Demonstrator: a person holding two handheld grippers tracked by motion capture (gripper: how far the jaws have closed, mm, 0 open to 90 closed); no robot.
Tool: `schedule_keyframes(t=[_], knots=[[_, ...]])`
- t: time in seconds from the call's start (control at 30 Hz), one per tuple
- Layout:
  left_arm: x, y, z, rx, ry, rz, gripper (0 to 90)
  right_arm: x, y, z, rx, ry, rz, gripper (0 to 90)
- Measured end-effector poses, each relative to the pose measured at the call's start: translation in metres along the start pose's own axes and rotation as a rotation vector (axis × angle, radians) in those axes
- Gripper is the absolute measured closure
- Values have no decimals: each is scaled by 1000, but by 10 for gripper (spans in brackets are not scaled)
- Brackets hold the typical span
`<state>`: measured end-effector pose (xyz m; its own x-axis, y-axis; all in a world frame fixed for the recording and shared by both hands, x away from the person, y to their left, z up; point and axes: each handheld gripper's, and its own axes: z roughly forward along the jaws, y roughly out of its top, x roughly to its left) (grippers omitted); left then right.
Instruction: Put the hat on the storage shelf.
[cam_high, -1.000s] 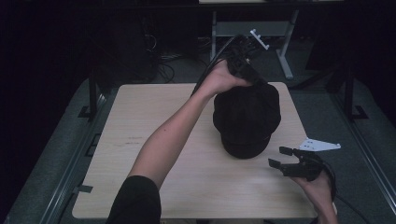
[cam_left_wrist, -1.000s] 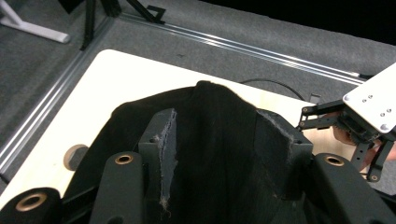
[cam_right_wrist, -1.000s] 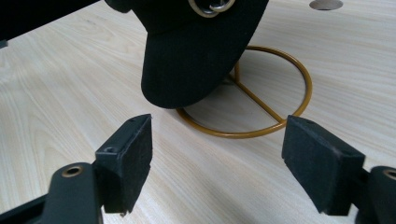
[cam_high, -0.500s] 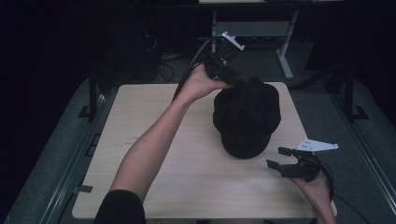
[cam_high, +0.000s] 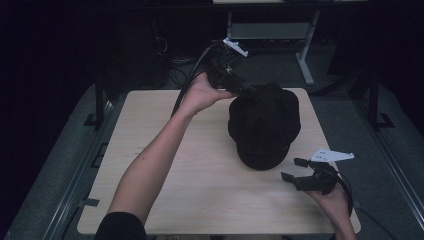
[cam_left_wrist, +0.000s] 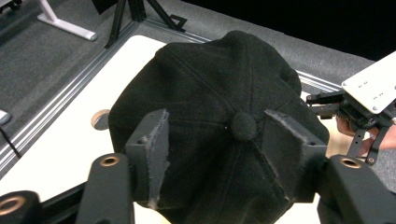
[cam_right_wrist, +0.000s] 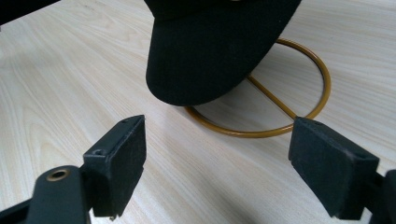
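Since the cap (cam_high: 264, 125) is soft and light, grip its stiff brim (cam_right_wrist: 210, 56); both grippers' jaws stand apart, holding nothing.

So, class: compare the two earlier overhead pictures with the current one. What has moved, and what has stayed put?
The left gripper has drawn back from over the black fabric cap toward its far-left edge, jaws open around the crown; nothing taken or released. The cap, the gold wire stand under it, the right gripper and the pale wooden table stayed put.
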<state>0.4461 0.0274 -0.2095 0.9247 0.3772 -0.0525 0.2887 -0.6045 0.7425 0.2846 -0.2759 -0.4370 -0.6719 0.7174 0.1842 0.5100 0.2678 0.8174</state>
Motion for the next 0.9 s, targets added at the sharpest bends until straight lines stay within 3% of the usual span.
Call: schedule_keyframes(t=[0.5,0.9], knots=[[-1,-30,-18,-15,43,-12,373,4,-1,2,17,-6,-12,185],[-1,-54,-34,-44,39,-29,371,4,-2,5,33,-2,-16,188]])
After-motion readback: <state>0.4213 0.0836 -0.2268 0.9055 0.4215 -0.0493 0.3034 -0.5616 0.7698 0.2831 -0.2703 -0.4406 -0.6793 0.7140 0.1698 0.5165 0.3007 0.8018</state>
